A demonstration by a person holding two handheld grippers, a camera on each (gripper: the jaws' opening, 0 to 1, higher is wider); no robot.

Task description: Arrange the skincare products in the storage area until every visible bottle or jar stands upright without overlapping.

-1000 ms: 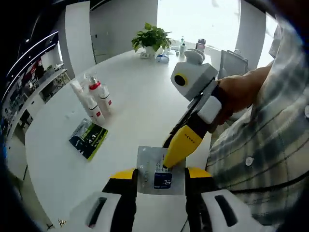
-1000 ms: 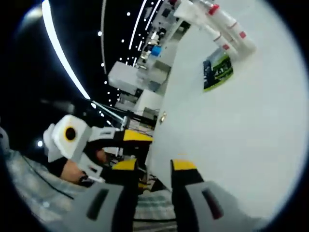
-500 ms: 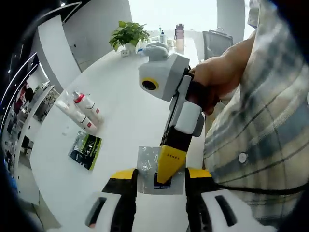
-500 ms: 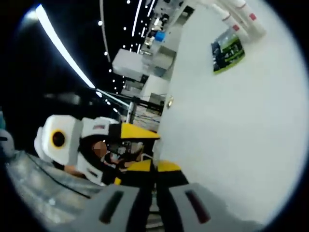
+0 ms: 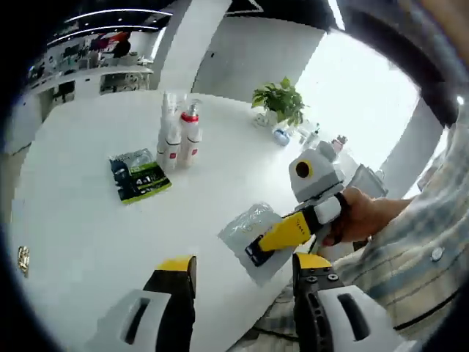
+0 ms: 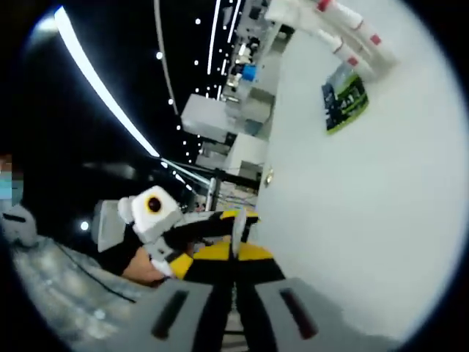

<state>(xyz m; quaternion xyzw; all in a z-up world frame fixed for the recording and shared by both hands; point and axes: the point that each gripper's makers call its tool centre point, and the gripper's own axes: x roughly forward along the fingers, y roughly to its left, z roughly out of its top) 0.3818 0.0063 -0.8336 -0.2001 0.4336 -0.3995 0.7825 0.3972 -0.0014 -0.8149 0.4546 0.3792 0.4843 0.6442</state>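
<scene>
We have the silver sachet (image 5: 253,233) pinched at its near end by the right gripper (image 5: 258,249), which reaches in from the right of the left gripper view, clamped so the flat packet lifts off the white table (image 5: 80,220) edge. In the right gripper view our jaws are pressed together on a thin edge of it (image 6: 234,233). The left gripper (image 5: 242,275) hangs below with jaws wide apart, holding nothing. Our hand (image 5: 359,220) grips the right tool at mid-right, angled down-left. Upper centre, the bottles (image 5: 178,139) stand upright together, touching, and a green sachet (image 5: 139,176) lies flat beside them.
</scene>
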